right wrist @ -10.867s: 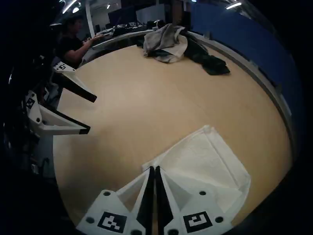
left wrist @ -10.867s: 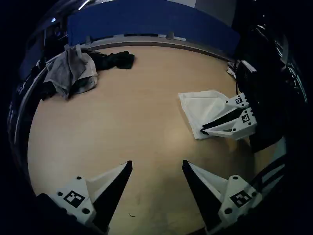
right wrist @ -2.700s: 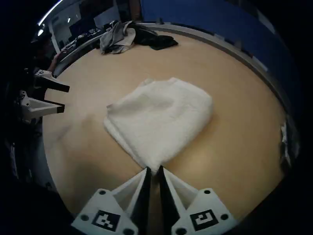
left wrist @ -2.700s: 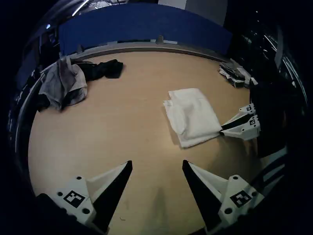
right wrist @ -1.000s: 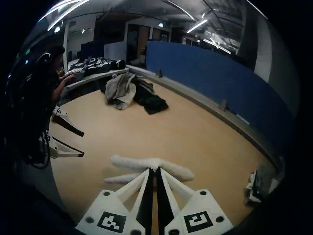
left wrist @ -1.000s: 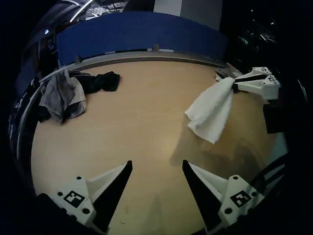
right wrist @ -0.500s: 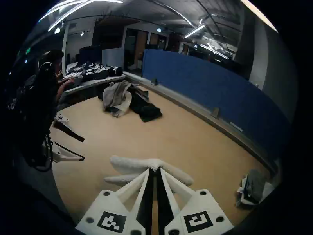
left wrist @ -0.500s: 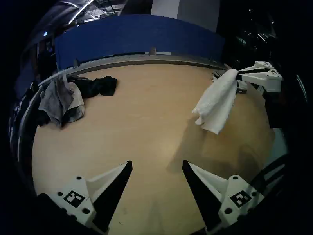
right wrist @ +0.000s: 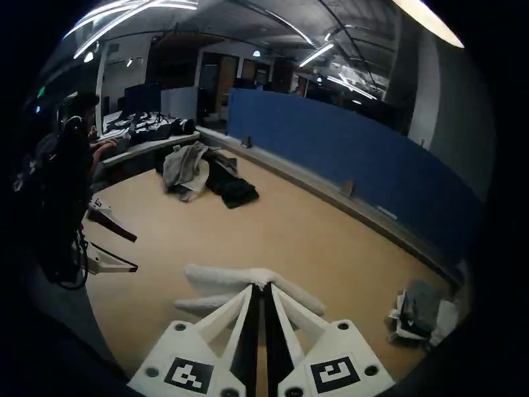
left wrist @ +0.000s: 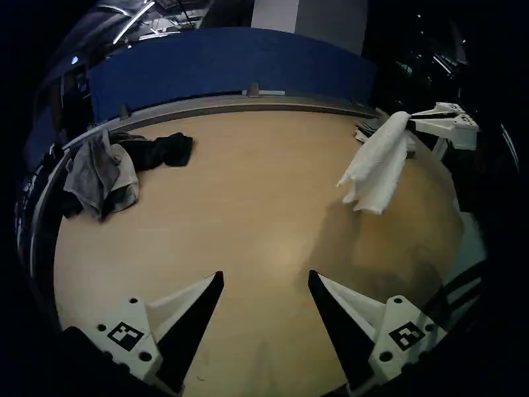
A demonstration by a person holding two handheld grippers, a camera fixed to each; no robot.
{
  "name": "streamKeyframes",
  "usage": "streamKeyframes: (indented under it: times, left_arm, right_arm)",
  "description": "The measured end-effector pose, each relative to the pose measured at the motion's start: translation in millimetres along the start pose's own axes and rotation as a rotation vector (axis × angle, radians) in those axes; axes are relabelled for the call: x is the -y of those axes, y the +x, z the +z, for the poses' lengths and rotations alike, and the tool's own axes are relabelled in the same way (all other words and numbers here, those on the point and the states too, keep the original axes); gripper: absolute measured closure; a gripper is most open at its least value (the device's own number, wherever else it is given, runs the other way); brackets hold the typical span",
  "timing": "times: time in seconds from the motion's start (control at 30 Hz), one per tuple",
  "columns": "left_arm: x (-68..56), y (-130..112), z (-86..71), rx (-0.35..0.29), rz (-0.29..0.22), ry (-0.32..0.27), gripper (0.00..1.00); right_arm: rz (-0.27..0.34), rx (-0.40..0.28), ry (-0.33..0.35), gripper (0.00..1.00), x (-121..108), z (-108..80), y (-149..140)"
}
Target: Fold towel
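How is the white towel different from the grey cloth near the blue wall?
The white towel hangs in the air, pinched by the right tongs; the grey cloth lies on the table. The towel is bright white and drapes long and narrow; the grey cloth is crumpled in a heap beside a black garment. Both are soft fabric.

A light wooden surface (left wrist: 251, 198) is stretching toward a blue partition (right wrist: 370, 159) running along its far edge. Strip lights (right wrist: 319, 55) are glowing across the dark ceiling, and a second surface (right wrist: 165, 141) is standing beyond.
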State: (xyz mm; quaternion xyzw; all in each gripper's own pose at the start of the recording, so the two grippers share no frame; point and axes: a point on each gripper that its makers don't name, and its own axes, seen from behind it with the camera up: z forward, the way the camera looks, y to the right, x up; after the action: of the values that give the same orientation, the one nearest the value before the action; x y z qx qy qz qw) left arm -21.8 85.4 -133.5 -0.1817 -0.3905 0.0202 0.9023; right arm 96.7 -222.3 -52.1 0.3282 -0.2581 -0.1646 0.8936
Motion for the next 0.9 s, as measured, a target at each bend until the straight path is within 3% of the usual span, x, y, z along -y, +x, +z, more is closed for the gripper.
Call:
streamKeyframes:
  times: [0.4,0.9]
  left_arm:
    - [-5.2,1,5.3,0.006,0.004,0.005,0.05]
    - [-9.5,2,17.8,0.019,0.007,0.011,0.05]
  right_arm:
    - [0.054,-0.002,-0.058,0.96,-49,-22.5,-15]
    - [0.077,0.018,-0.151,0.96,-131,-42.7,-38]
